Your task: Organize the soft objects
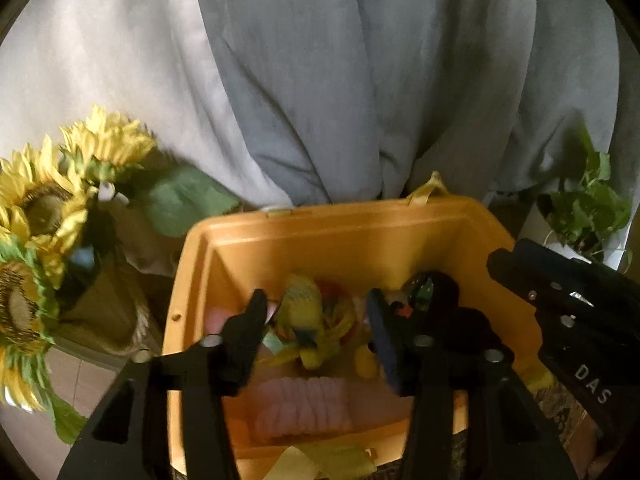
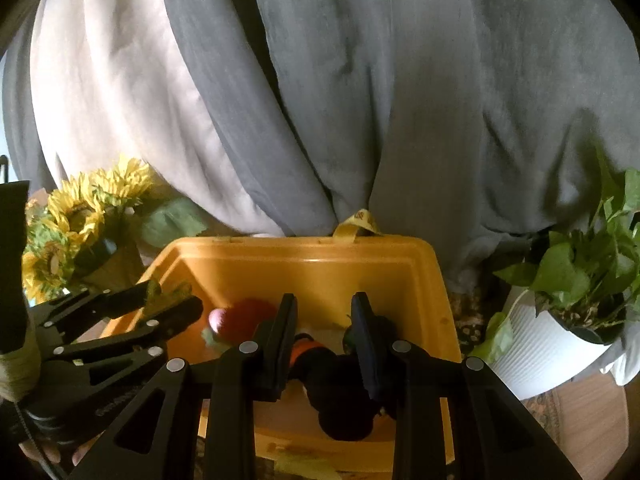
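A yellow-orange plastic bin [image 1: 320,240] holds several soft toys. A yellow-green plush [image 1: 308,316] lies in its middle, a pink ribbed one [image 1: 304,404] near the front, a black plush [image 1: 440,300] at the right. My left gripper [image 1: 316,340] is open over the bin, empty, jaws apart on either side of the yellow-green plush. In the right wrist view the bin [image 2: 320,264] shows a red and pink plush [image 2: 240,320] and the black plush [image 2: 340,384] with an orange band. My right gripper [image 2: 324,340] is open above the black plush, which lies between the jaws.
Artificial sunflowers [image 1: 48,216] stand left of the bin, also in the right wrist view [image 2: 80,220]. A potted green plant in a white pot [image 2: 560,320] stands at the right. Grey and white curtains [image 2: 360,100] hang behind. The other gripper [image 1: 572,320] shows at the right.
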